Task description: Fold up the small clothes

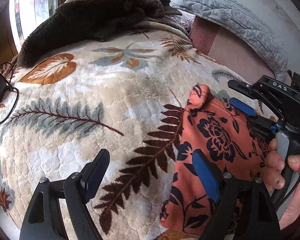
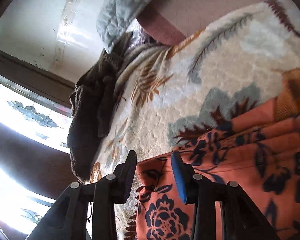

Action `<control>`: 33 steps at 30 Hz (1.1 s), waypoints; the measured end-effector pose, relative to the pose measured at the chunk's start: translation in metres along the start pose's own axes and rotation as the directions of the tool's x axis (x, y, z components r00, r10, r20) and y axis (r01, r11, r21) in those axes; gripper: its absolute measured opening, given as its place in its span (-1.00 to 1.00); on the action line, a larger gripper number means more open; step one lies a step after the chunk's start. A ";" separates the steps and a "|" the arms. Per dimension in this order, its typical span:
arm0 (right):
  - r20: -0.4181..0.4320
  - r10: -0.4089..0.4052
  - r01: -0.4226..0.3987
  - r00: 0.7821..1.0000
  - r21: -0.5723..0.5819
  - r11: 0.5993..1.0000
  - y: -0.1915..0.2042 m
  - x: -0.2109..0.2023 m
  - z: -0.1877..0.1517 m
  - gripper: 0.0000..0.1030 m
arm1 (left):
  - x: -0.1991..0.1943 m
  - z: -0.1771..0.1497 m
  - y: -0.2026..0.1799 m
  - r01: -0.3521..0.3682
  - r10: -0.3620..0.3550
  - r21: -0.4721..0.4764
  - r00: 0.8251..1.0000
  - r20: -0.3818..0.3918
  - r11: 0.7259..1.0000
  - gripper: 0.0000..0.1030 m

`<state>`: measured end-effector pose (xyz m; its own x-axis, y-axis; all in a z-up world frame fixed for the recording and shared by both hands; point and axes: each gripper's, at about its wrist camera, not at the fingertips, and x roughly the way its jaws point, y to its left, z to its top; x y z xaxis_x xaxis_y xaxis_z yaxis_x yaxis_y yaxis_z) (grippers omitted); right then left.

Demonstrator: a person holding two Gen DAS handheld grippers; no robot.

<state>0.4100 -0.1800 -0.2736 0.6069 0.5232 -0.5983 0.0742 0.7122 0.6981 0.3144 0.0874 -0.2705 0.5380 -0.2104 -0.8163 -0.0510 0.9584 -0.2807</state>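
An orange garment with a dark blue flower print lies partly folded on the leaf-patterned blanket, at the right of the left wrist view. My left gripper is wide open with nothing between its fingers. Its blue-padded finger stands over the garment's left part. My right gripper, held by a hand, reaches over the garment's far edge. In the right wrist view the right gripper has its jaws partly apart over the garment. Its pads press on nothing that I can see.
A dark brown fleece throw is heaped at the far side of the bed. A grey quilted pillow leans on the wall beside it. A black charger and cable lie at the left edge. A window is beyond.
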 end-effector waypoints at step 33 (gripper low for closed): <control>0.390 -0.249 -0.049 0.887 0.613 0.789 -0.245 -0.331 -0.135 -0.20 | 0.013 -0.025 -0.032 -0.069 0.088 0.154 0.989 -0.120 0.986 0.92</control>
<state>0.0839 -0.4645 -0.3000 0.8282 0.1044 -0.5506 0.5141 0.2493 0.8207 0.3015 0.0495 -0.2850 0.4266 -0.1470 -0.8924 0.0422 0.9889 -0.1427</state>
